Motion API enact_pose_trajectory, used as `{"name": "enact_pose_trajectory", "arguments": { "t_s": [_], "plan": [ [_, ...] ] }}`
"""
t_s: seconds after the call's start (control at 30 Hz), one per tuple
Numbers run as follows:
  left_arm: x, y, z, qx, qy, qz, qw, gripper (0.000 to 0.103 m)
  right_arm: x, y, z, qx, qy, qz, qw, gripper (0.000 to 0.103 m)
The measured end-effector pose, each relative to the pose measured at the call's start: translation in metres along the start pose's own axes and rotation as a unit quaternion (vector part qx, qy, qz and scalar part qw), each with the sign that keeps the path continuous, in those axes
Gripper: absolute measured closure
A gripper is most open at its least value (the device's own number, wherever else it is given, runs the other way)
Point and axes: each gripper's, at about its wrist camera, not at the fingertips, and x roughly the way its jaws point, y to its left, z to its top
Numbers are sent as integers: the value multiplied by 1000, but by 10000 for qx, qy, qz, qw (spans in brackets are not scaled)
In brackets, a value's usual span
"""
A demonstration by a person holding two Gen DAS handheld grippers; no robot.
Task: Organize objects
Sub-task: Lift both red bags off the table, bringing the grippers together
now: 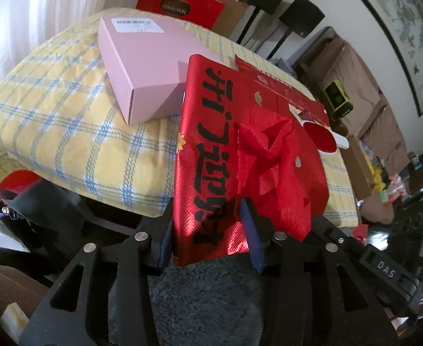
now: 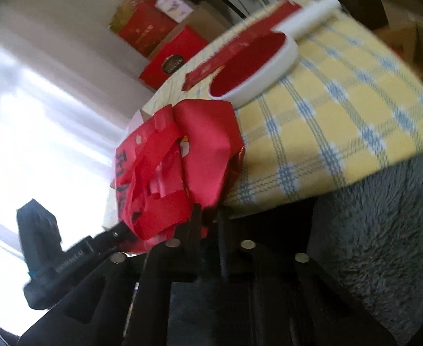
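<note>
pink box (image 1: pixel 142 69) behind red bag (image 1: pixel 211 150) | lint brush (image 2: pixel 254 69) beside

So the red bag (image 1: pixel 211 150) is this shiny woven fabric thing with big black lettering down one face and a little flower print near the edge. It's lying at the near edge of my yellow-and-blue checked tablecloth (image 1: pixel 67 121), hanging over it a bit, with the handles (image 1: pixel 266 135) crumpled in a heap on top. Behind it sits a pink cardboard box (image 1: pixel 142 66), closed, white label on its top, just beside the bag's far corner.
</note>
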Motion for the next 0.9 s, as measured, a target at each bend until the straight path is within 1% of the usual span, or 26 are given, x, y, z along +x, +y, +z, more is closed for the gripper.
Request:
{"name": "enact_pose_trajectory", "arguments": {
  "t_s": [0.13, 0.27, 0.33, 0.43, 0.53, 0.6, 0.7, 0.8, 0.83, 0.9],
  "plan": [
    [1, -1, -1, 55, -17, 51, 10000, 62, 4, 2, -1, -112, -7, -51, 9999, 94],
    [3, 0, 0, 37, 23, 47, 10000, 61, 5, -15, -2, 344, 8, 343, 9988, 94],
    [4, -1, 1, 72, 66, -10, 10000, 61, 8, -16, 1, 452, 0, 417, 9981, 94],
    [0, -9, 0, 259, 17, -49, 9997, 63, 2, -6, 1, 191, -221, 252, 9993, 94],
    [-5, -13, 2, 312, -64, -120, 9994, 65, -8, 5, 3, -172, -524, 201, 9983, 94],
    [-7, -13, 4, 324, -78, -128, 9994, 65, -7, 9, 4, -262, -606, 242, 9975, 94],
    [-4, -11, 6, 276, 4, -116, 9996, 65, -4, 5, 3, -215, -571, 302, 9977, 94],
    [1, -9, 6, 218, 99, -83, 9997, 65, 3, -1, 0, -151, -463, 216, 9986, 94],
    [3, -8, 6, 217, 114, -38, 9997, 65, 9, -1, 3, -105, -467, 176, 9987, 94],
    [3, -7, 6, 224, 128, -49, 9997, 65, 9, -9, 4, 32, -613, 138, 9980, 94]
  ]
}}
